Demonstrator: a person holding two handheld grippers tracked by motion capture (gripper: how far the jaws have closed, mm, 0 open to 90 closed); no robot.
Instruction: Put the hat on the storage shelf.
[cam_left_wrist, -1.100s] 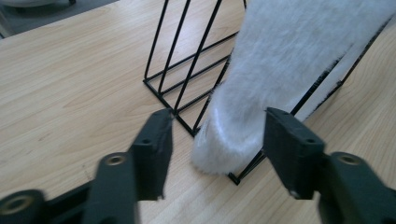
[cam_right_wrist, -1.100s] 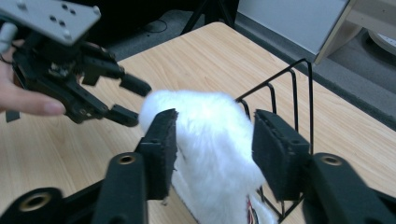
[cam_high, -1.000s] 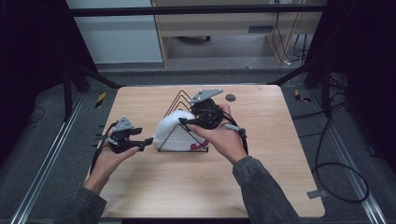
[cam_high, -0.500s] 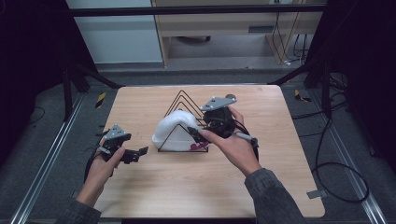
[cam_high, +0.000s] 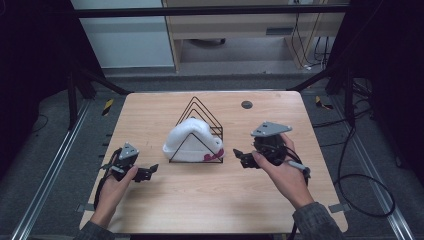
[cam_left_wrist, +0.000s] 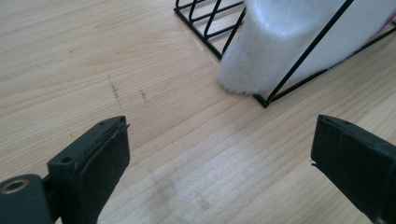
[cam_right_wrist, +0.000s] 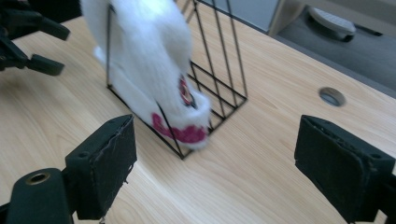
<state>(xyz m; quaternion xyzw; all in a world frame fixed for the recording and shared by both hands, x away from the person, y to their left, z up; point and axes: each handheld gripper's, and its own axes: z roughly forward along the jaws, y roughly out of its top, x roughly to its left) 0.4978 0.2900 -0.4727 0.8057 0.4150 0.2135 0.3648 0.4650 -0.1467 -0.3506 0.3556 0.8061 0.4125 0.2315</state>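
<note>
High view: a white fuzzy slipper with pink trim (cam_high: 192, 141) sits in a black triangular wire rack (cam_high: 200, 127) mid-way across the light wooden table (cam_high: 215, 200). The left gripper (cam_high: 148, 172) and right gripper (cam_high: 239, 156) flank it, bare wood all around.

Left gripper view: jaws wide open over bare wood, holding nothing.

Right gripper view: jaws spread wide, empty, the slipper ahead.

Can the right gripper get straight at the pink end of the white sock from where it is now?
Probably yes. The right gripper is open and empty, and only bare table lies between it and the sock. The pink end pokes through the wire rack, so a rack wire may crowd the jaws.
</note>
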